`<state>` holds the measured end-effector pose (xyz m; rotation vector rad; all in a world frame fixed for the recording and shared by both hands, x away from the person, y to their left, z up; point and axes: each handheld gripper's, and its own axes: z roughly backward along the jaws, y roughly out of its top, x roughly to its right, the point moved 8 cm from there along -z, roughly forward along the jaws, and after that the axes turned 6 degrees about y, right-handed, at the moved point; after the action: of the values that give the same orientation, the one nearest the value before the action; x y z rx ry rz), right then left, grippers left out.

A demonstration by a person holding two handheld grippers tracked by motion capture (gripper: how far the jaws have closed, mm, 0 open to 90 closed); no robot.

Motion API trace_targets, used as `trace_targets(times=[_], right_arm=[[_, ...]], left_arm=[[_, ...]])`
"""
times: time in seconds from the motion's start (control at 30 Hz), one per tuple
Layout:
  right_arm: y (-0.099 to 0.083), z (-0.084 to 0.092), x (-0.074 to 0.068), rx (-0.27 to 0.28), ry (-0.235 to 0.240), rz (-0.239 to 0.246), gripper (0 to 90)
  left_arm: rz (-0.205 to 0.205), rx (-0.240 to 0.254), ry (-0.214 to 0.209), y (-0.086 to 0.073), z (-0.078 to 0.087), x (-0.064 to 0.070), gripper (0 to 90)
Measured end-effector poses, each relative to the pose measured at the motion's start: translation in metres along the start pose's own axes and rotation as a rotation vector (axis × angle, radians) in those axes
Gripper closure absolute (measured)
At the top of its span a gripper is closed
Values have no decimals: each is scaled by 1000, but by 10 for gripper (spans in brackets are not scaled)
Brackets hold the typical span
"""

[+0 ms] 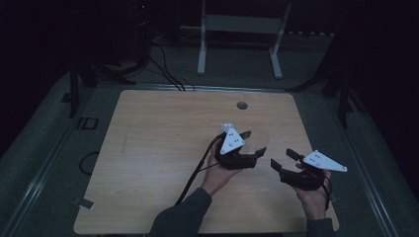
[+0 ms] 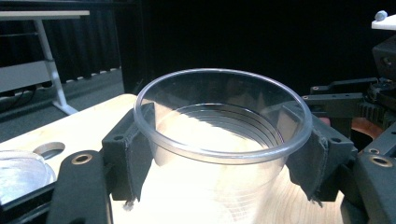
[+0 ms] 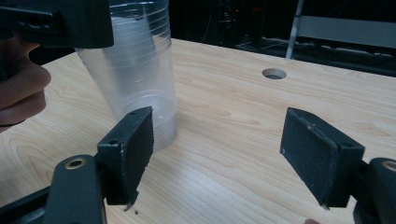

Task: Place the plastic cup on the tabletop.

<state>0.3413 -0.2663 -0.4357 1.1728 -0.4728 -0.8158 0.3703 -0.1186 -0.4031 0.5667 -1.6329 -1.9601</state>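
A stack of clear plastic cups (image 3: pixel 140 79) stands on the wooden table (image 1: pixel 158 148), leaning a little, its base on the wood. My left gripper (image 2: pixel 224 158) is shut on the stack just under the rim (image 2: pixel 219 140), one pad on each side. From above, the left gripper (image 1: pixel 253 143) sits right of the table's middle with the faint cup (image 1: pixel 260 140) between its jaws. My right gripper (image 3: pixel 219 154) is open and holds nothing, a short way from the stack's base. It (image 1: pixel 282 158) points toward the left gripper from the right.
A round cable hole (image 1: pixel 241 105) lies in the table beyond the grippers. A clear plastic piece (image 2: pixel 21 170) shows at the lower left of the left gripper view. A white metal frame (image 1: pixel 242 29) stands on the floor behind the table.
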Motion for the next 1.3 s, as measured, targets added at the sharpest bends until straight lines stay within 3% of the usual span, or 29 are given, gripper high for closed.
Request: trace_targets(times=[1.3], right_arm=[[1, 6, 5, 15, -13, -7, 256]], left_arm=[[-5, -4, -8, -13, -7, 7, 298]])
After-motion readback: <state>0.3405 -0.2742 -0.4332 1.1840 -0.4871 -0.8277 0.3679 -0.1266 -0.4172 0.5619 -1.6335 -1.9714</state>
